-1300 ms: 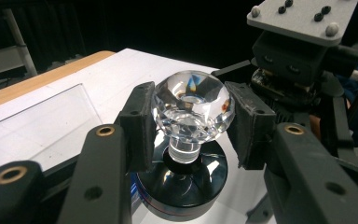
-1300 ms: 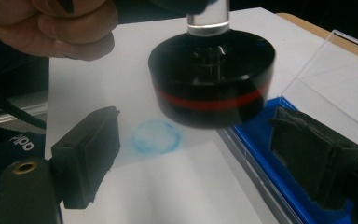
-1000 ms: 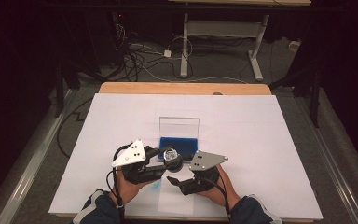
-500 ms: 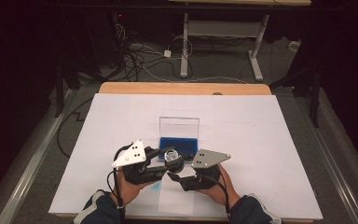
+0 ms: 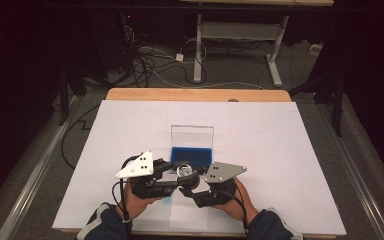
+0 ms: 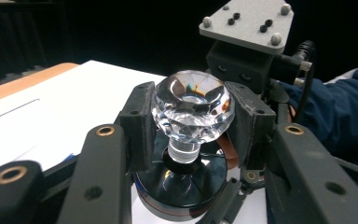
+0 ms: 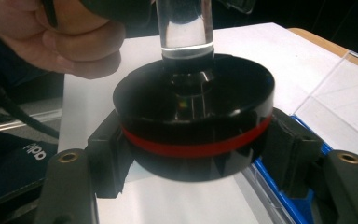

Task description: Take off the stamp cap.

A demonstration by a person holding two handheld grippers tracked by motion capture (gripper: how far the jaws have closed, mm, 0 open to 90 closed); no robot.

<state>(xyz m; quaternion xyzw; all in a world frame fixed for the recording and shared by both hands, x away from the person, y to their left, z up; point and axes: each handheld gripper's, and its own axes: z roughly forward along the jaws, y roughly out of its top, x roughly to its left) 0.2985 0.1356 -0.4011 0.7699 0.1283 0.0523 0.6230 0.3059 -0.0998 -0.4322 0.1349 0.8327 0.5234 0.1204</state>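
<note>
1. Where the high view looks down on the table [image 5: 290,150], a white sheet covers a wooden top whose far edge is bare; the room beyond is dark, with cables [image 5: 150,60] on the grey floor and a white desk frame [image 5: 240,35] behind. Both hands meet near the front edge, the left gripper [image 5: 172,176] and right gripper [image 5: 190,192] close together about a crystal knob [image 5: 184,170]. Just beyond them lies a blue case [image 5: 192,154], its clear lid [image 5: 192,135] standing upright; what it holds cannot be told.

2. Seen in the left gripper view, the left gripper [image 6: 191,121] clamps its pads on either side of the knob's faceted clear head [image 6: 192,107], which narrows to a short clear neck above a glossy black disc base [image 6: 182,186]. The right gripper's grey plate [image 6: 247,23] and a dark blue sleeve [image 6: 340,107] lie behind.

3. Seen in the right gripper view, the right gripper [image 7: 196,149] grips the black base [image 7: 196,100], ringed by a red band [image 7: 196,147], with the clear stem [image 7: 185,25] rising from its centre. Held above the white sheet, the piece sits just beside the blue case [image 7: 298,196] and its clear lid [image 7: 340,98].
</note>
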